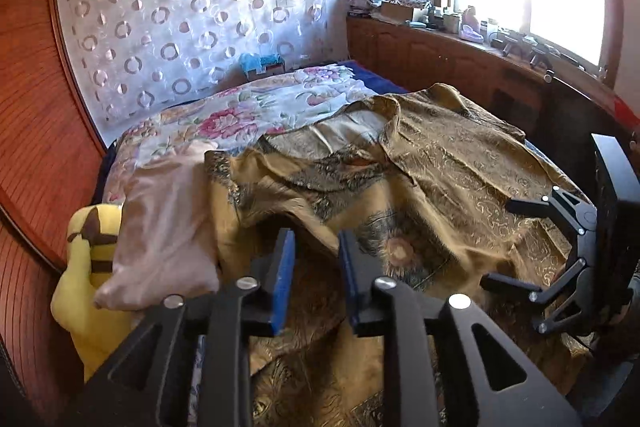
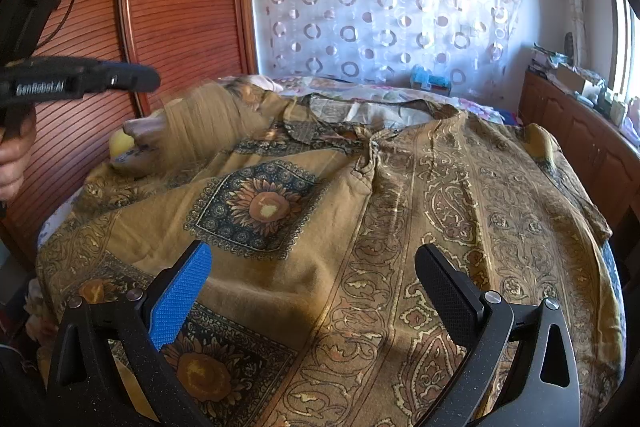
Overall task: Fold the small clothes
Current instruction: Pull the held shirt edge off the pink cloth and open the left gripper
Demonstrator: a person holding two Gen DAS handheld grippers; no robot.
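An ochre shirt (image 2: 360, 211) with sunflower squares and paisley bands lies spread front-up over the bed, its collar (image 2: 360, 137) toward the far end. One sleeve (image 2: 200, 123) at the far left looks blurred and bunched. My left gripper (image 1: 316, 247) hovers above the shirt's left side, its blue pads (image 1: 282, 279) a narrow gap apart with nothing between them. It also shows in the right wrist view as the left gripper (image 2: 148, 81), held by a hand (image 2: 12, 155). My right gripper (image 2: 316, 267) stands wide open just above the lower front of the shirt, empty; the left wrist view shows the right gripper (image 1: 500, 243) too.
A pink pillow (image 1: 160, 227) and a yellow plush toy (image 1: 88, 267) lie at the bed's left side, beside a wooden wardrobe (image 2: 180, 7). A floral quilt (image 1: 240, 115) covers the far bed. A cluttered wooden cabinet (image 1: 440, 47) runs under the window at the right.
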